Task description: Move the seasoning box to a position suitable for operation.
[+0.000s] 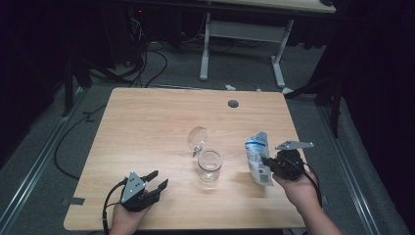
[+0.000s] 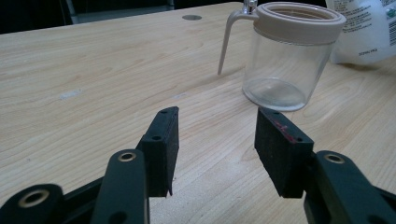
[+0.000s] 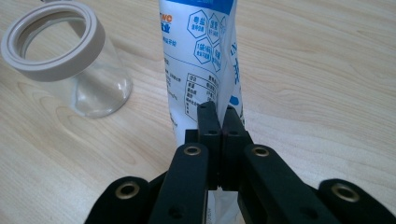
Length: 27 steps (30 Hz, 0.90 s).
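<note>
A clear glass jar (image 1: 210,165) with a beige rim stands open at the table's middle, its hinged lid (image 1: 197,138) swung up behind it. The jar (image 2: 288,55) is empty in the left gripper view. My left gripper (image 1: 157,179) rests near the front left edge, open, nothing between its jaws, pointing toward the jar. My right gripper (image 1: 265,161) is shut on a white and blue printed pouch (image 1: 258,157), held upright just right of the jar. In the right gripper view the jaws pinch the pouch (image 3: 201,70) at its lower part, with the jar (image 3: 65,60) to the left.
The wooden table (image 1: 147,122) has a grey cable hole (image 1: 233,104) near its far edge. Beyond it stand a white desk frame (image 1: 244,44) and cables on the grey floor.
</note>
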Tool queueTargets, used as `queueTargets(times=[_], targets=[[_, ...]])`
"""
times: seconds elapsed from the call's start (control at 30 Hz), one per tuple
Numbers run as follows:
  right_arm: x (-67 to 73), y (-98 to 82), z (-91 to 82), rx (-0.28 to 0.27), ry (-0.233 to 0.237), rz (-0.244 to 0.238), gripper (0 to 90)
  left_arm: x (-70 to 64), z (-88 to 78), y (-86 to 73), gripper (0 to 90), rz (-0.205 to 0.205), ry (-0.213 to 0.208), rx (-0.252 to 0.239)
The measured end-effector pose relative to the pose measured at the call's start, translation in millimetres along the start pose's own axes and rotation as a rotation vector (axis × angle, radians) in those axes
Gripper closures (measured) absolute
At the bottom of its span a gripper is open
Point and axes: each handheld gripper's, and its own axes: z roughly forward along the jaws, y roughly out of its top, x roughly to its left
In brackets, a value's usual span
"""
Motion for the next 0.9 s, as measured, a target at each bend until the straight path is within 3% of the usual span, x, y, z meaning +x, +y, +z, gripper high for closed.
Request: queueTargets(times=[0.37,0.9], targets=[[3.0,12.8,-4.5,0.122,0.017,-0.039,90.0,-2.1,1.0,-0.7,50.8,0.0,0.002,-0.01],[13.9,29.7,-5.9,0.26,0.057,-0.091,90.0,-4.5,1.3,-0.7,49.5,0.007,0.006,-0.02]])
